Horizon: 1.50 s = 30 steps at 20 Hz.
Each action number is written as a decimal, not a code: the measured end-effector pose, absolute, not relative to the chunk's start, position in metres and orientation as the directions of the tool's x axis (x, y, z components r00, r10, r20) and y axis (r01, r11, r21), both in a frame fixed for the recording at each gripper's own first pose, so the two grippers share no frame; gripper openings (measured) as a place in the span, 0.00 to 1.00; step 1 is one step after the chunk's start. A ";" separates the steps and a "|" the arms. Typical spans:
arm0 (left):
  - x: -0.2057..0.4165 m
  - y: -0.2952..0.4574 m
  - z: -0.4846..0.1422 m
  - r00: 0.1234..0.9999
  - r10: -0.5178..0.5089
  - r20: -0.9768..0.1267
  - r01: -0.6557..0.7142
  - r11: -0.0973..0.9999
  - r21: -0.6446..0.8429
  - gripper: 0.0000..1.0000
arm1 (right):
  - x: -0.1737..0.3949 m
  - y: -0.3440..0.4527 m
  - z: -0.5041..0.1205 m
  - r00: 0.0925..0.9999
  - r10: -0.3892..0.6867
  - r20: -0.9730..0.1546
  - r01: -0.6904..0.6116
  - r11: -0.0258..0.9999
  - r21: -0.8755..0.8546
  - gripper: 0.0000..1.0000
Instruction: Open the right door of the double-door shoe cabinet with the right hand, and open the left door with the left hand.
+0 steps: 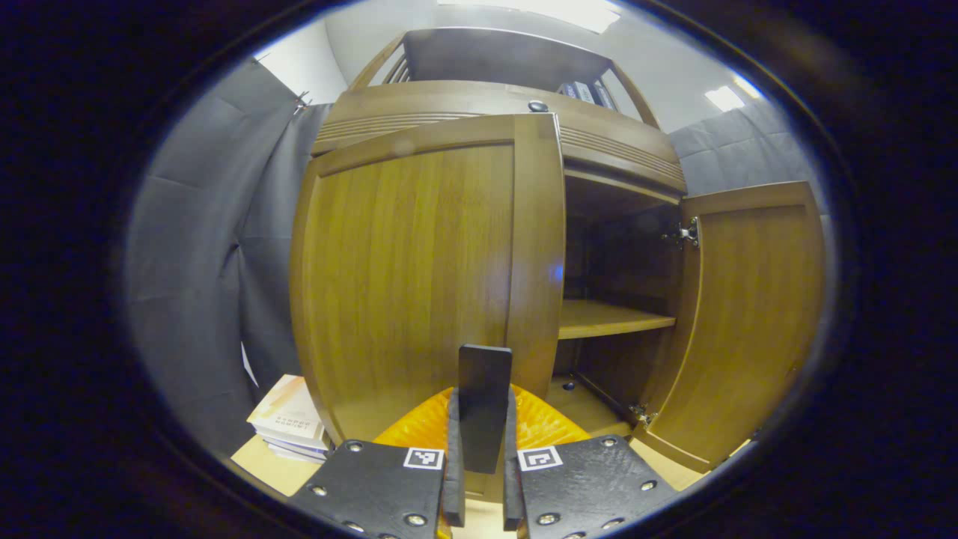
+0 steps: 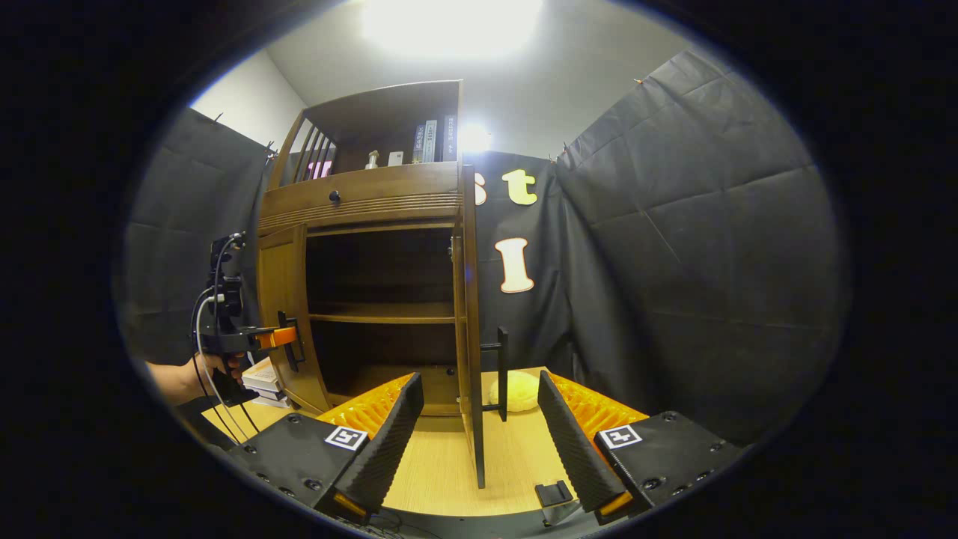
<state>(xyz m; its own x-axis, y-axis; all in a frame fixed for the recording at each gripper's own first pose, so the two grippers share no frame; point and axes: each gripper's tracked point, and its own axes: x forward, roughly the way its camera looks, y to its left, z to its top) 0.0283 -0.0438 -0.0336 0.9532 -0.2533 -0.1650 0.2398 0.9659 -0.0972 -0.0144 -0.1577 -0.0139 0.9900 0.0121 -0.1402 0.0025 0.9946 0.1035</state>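
because the left door (image 1: 419, 277) is only partly swung out, the left gripper (image 1: 483, 419) has its fingers clamped on that door's handle (image 1: 484, 404) to pull it. the right door (image 2: 470, 329) already stands wide open, so the right gripper (image 2: 479, 434) hangs back, fingers apart and empty. the right gripper view adds the hand (image 2: 217, 370) at the cabinet's left side and a pale lump (image 2: 516, 391) on the bench (image 2: 441, 464).

Black cloth (image 2: 696, 224) is hanging in creased panels around the booth, and a white wall (image 2: 251, 101) is showing above it. Ceiling lights (image 2: 453, 22) are glaring overhead (one is washing out to pure white). A pale wooden tabletop (image 2: 441, 464) is carrying a stack of books (image 1: 292, 427) beside the drape.
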 end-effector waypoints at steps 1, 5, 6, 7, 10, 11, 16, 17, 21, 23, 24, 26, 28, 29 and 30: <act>0.026 -0.043 -0.033 0.952 -0.255 -0.168 0.242 0.966 -0.095 0.23 | -0.012 -0.154 -0.013 0.990 0.021 -0.140 -0.006 0.994 0.109 0.96; 0.019 -0.037 -0.033 0.950 -0.259 -0.173 0.246 0.965 -0.089 0.23 | -0.004 -0.138 -0.014 0.990 0.057 -0.133 -0.041 0.992 0.117 0.96; 0.018 -0.036 -0.034 0.950 -0.260 -0.175 0.247 0.965 -0.089 0.23 | -0.003 -0.135 -0.014 0.989 0.066 -0.132 -0.050 0.992 0.117 0.96; 0.017 -0.035 -0.033 0.950 -0.260 -0.174 0.248 0.965 -0.091 0.21 | -0.001 -0.131 -0.014 0.989 0.073 -0.132 -0.057 0.992 0.117 0.96; 0.013 -0.030 -0.033 0.951 -0.254 -0.175 0.242 0.967 -0.084 0.23 | 0.000 -0.120 -0.013 0.987 0.093 -0.128 -0.078 0.990 0.116 0.92; 0.013 -0.028 -0.033 0.953 -0.250 -0.173 0.239 0.967 -0.084 0.23 | 0.000 -0.117 -0.013 0.987 0.098 -0.129 -0.083 0.990 0.114 0.92; 0.009 -0.022 -0.032 0.956 -0.239 -0.172 0.226 0.970 -0.092 0.21 | 0.000 -0.105 -0.010 0.985 0.118 -0.124 -0.104 0.988 0.114 0.96; 0.009 -0.022 -0.031 0.956 -0.236 -0.173 0.222 0.970 -0.099 0.19 | 0.002 -0.103 -0.010 0.985 0.120 -0.125 -0.106 0.988 0.116 0.96; 0.004 -0.016 -0.031 0.958 -0.227 -0.177 0.213 0.973 -0.092 0.19 | 0.007 -0.089 -0.008 0.982 0.144 -0.123 -0.129 0.984 0.125 0.96; 0.005 -0.010 -0.032 0.961 -0.216 -0.173 0.210 0.976 -0.051 0.20 | 0.010 -0.080 -0.008 0.979 0.161 -0.126 -0.146 0.981 0.125 0.96; 0.006 -0.004 -0.033 0.962 -0.210 -0.172 0.207 0.978 -0.041 0.21 | 0.011 -0.076 -0.007 0.978 0.169 -0.124 -0.154 0.980 0.124 0.96; 0.004 -0.002 -0.033 0.963 -0.205 -0.174 0.199 0.979 -0.049 0.21 | 0.013 -0.067 -0.004 0.976 0.182 -0.115 -0.169 0.979 0.118 0.92; 0.003 -0.001 -0.034 0.963 -0.202 -0.178 0.198 0.979 -0.044 0.22 | 0.017 -0.059 -0.003 0.974 0.195 -0.114 -0.183 0.977 0.107 0.96; 0.002 0.000 -0.034 0.963 -0.202 -0.176 0.199 0.979 -0.035 0.22 | 0.017 -0.057 -0.003 0.973 0.201 -0.115 -0.190 0.976 0.104 0.96; 0.003 0.003 -0.034 0.964 -0.201 -0.173 0.199 0.980 -0.029 0.22 | 0.018 -0.053 -0.003 0.972 0.207 -0.114 -0.196 0.975 0.104 0.96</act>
